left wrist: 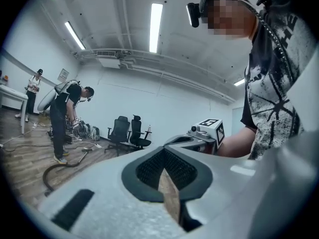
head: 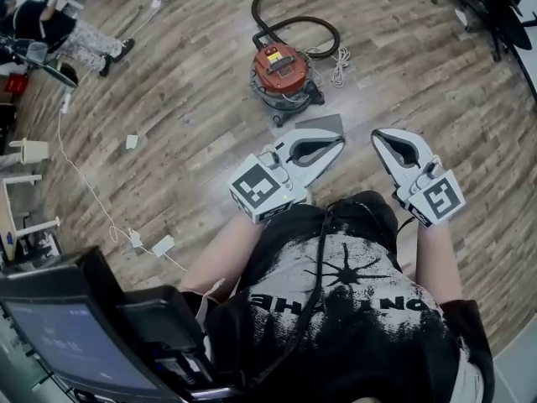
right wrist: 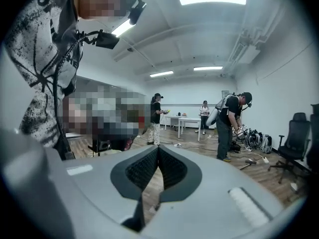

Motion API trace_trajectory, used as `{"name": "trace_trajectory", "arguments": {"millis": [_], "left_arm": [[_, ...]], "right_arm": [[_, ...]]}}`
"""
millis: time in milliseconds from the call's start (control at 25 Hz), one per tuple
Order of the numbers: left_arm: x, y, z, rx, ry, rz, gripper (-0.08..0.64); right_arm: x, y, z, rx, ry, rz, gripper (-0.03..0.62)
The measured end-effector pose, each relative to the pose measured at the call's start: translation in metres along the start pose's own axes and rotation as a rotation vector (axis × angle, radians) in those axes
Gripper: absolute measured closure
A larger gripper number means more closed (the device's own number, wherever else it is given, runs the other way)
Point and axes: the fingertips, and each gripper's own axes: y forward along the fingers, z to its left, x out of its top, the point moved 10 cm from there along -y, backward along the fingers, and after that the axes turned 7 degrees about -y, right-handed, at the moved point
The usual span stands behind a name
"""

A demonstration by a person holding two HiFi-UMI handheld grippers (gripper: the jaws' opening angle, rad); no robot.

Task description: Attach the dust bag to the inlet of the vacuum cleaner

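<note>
We hold both grippers on our side of the vacuum cleaner [head: 284, 72], which stands on the wooden floor [head: 193, 91]. The left gripper [head: 337, 144] and the right gripper [head: 377, 138] both have their jaws clenched on nothing. A flat grey piece [head: 325, 124] lies just nearer us than the vacuum cleaner, partly behind the left gripper; we cannot tell whether it is the dust bag. A black hose [head: 294, 22] loops beyond the vacuum cleaner.

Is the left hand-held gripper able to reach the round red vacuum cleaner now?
Probably not yet. The left hand-held gripper is near the person's body, and the round red vacuum cleaner sits apart on the wooden floor ahead. Nothing tall blocks the way.
</note>
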Motion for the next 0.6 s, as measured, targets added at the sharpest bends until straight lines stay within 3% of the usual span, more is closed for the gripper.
{"name": "trace_trajectory", "arguments": {"millis": [320,480,600], "left_arm": [[-0.020,0.018,0.022,0.123,-0.052,0.062,0.557],[-0.031,0.031,0.038,0.223,-0.074,0.045,0.557],[-0.043,0.041,0.059,0.255,-0.085,0.030,0.557]], "right_arm": [[-0.090,0.034,-0.047,0.150,0.037,0.167,0.580],[-0.143,0.063,-0.068,0.290,-0.010,0.272,0.512],[-0.189,0.091,-0.074,0.370,-0.043,0.370,0.477]]}}
